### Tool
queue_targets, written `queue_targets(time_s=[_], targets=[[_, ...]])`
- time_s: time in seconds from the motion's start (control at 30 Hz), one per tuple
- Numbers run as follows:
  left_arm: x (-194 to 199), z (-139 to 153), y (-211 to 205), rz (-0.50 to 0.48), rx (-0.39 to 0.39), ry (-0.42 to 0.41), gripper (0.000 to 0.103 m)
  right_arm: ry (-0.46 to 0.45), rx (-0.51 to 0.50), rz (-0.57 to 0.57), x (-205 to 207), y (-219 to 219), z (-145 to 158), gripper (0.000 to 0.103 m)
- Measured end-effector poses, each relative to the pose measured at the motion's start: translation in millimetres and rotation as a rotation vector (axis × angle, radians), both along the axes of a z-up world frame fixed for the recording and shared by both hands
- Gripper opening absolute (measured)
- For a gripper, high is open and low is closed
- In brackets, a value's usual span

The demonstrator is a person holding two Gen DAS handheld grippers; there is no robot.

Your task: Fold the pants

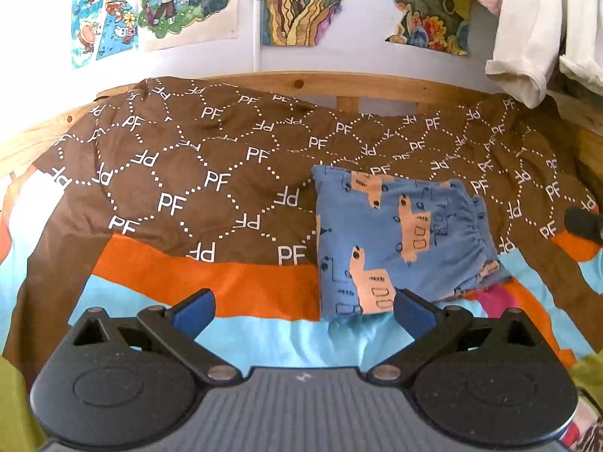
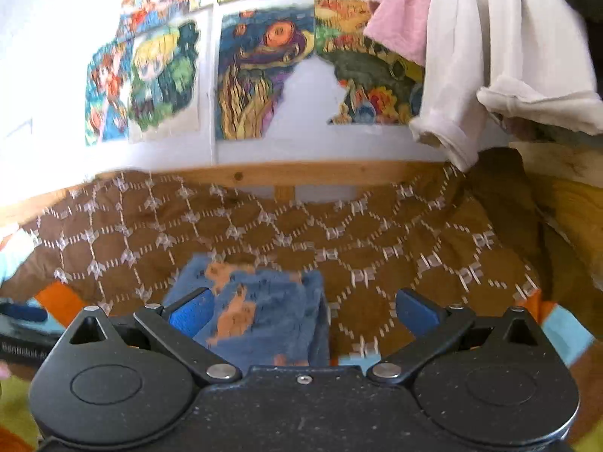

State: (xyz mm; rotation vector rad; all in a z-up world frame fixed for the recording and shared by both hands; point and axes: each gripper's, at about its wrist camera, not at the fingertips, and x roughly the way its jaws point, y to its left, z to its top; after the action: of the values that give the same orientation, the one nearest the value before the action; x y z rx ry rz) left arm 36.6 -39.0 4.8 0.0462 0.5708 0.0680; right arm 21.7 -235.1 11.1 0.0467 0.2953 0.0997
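Observation:
The pants point(image 1: 399, 241) are blue with orange trucks and lie folded into a compact rectangle on the bed, waistband gathers to the right. My left gripper point(image 1: 303, 310) stands open just short of their near edge. Its right blue pad point(image 1: 412, 310) is beside the lower corner, and nothing is between the pads. In the blurred right wrist view the folded pants point(image 2: 260, 309) lie below and ahead of my right gripper point(image 2: 303, 312). This gripper is wide open and its pads do not press on the cloth.
A brown quilt with white "PF" marks point(image 1: 211, 173) covers the far half of the bed. An orange and light-blue sheet point(image 1: 233, 282) lies nearer. Behind are a wooden bed rail point(image 1: 339, 83) and wall posters point(image 1: 294, 3). White and pink clothes point(image 1: 527, 30) hang at the upper right.

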Motion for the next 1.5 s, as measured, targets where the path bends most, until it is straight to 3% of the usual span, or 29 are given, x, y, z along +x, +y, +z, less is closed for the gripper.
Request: queue_targets(time_s=[0.27, 0.67, 1.5], targets=[[-5.2, -10.2, -1.3, -0.029, 0.034, 0.026, 0.103, 0.058, -0.036, 0.001, -25.2, 13.2, -14.2, 0.102], [-2.8, -18.4, 0.1, -0.021, 0.061, 0.067, 0.103, 0.201, -0.048, -0.008, -6.1, 17.1, -32.9, 0.102], [-3.7, -20.0, 1.7, -0.017, 0.061, 0.076, 0.103, 0.199, -0.039, -0.012, -5.7, 16.1, -31.0, 0.102]])
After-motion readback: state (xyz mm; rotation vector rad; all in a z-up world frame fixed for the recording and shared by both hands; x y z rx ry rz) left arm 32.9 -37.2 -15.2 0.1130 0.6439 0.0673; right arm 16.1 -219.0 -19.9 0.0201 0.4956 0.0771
